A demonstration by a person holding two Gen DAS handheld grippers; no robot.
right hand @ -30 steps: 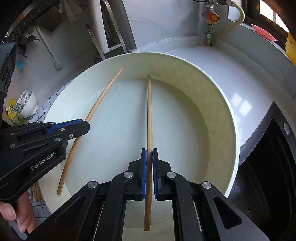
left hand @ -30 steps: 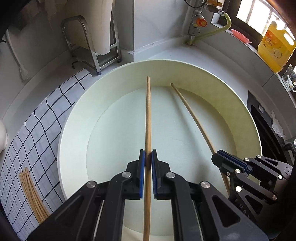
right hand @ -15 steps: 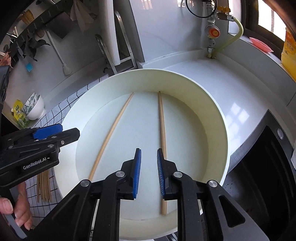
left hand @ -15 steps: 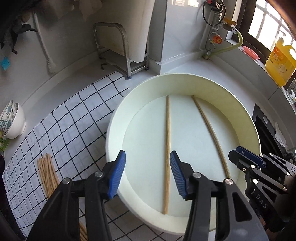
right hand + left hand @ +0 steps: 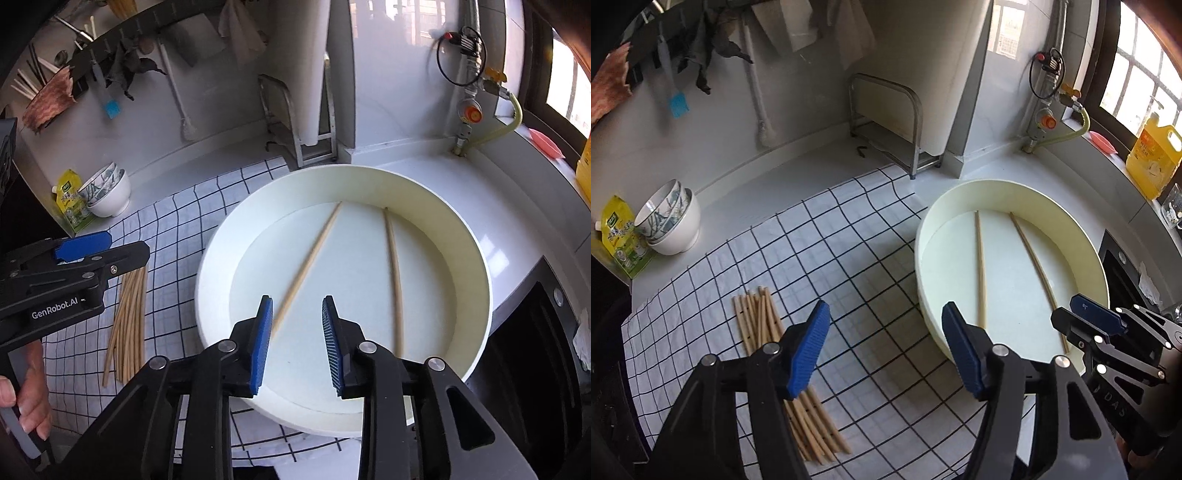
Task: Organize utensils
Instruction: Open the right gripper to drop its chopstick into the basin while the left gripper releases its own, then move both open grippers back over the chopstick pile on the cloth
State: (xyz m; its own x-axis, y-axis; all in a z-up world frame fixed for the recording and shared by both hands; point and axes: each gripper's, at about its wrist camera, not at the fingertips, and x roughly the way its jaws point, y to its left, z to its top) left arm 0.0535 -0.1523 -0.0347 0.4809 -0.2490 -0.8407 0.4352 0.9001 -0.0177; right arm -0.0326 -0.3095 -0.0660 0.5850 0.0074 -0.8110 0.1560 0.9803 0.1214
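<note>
from the left wrist camera, the left gripper hangs above a white cloth with a black grid, its blue pads spread wide and opening further, with nothing between them. a bundle of wooden chopsticks lies on the cloth, partly hidden behind the left finger. to the right sits a round cream basin on the pale counter, its near edge resting on the cloth. two loose chopsticks lie flat on the basin floor, apart from each other: the left chopstick runs nearly straight away from the camera, the right chopstick slants from the far wall toward the near right. the right gripper enters at the lower right over the basin rim. a stack of bowls and a yellow pouch stand at the far left; a yellow jug stands on the window sill.

from the right wrist camera, the right gripper is over the near part of the basin, its jaws parted and opening, gripping nothing. the two chopsticks lie on the basin floor, close at their far ends and spreading toward the camera. the left gripper is at the left above the bundle on the cloth, held by a person's hand.
</note>
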